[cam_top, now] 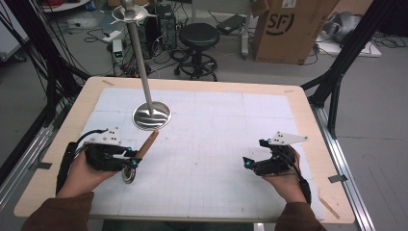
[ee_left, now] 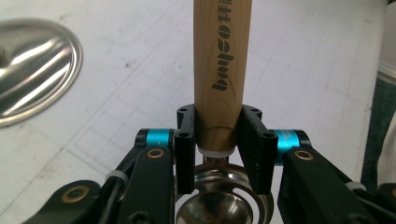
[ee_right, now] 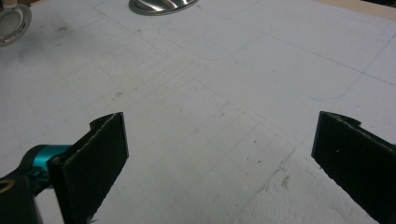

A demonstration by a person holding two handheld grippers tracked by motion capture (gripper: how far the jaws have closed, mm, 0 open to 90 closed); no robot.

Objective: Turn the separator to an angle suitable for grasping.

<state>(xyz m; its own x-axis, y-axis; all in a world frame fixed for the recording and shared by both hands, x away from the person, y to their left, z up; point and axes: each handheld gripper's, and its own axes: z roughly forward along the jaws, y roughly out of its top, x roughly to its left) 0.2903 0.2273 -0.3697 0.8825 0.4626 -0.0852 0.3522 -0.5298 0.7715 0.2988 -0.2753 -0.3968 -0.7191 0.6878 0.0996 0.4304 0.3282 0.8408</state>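
White gridded mat (cam_top: 216, 144) covers your table, one steel stand (cam_top: 151, 115) just past the left gripper (cam_top: 137, 156), one SF carton (cam_top: 288, 29) on the floor behind. Left gripper view: jaws clamp one wooden-handled strainer (ee_left: 219, 70), handle reads "bayco". Right gripper view: right gripper (ee_right: 219, 154) spread wide, nothing between.

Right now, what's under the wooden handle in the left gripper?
Under the wooden handle lies the white mat. The left gripper clamps its lower end, where a slotted metal head attaches; the mat beneath that is covered.
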